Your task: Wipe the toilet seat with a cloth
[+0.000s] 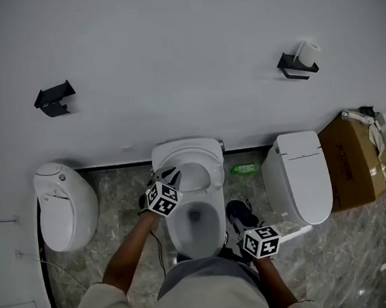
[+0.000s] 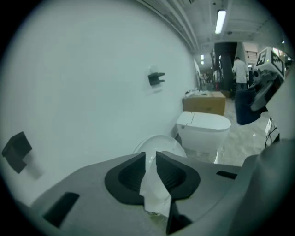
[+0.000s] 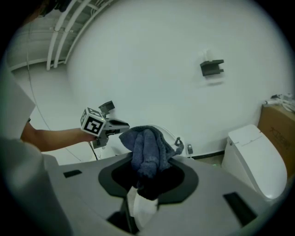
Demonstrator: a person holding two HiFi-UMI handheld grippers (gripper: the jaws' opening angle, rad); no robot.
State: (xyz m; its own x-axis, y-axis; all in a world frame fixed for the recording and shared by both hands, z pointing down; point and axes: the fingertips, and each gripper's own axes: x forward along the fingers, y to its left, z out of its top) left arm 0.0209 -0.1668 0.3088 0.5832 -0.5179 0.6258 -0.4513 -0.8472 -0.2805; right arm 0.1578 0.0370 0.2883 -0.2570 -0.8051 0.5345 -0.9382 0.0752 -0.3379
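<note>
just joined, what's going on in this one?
A person stands over the open toilet with a gripper in each hand. The right gripper is shut on a bunched blue cloth, held off to the bowl's right and not touching it. The left gripper is empty, fingers slightly apart, beside the raised lid.

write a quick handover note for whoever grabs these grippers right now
Left gripper: jaws slightly apart, holding nothing, by the middle toilet's left rim.
Right gripper: shut on the blue cloth, held off the bowl's right side.
Toilet seat: the cloth is not touching it.
Done: cloth is in hand.
Left: bring the cloth onto the seat and wipe all round.
</note>
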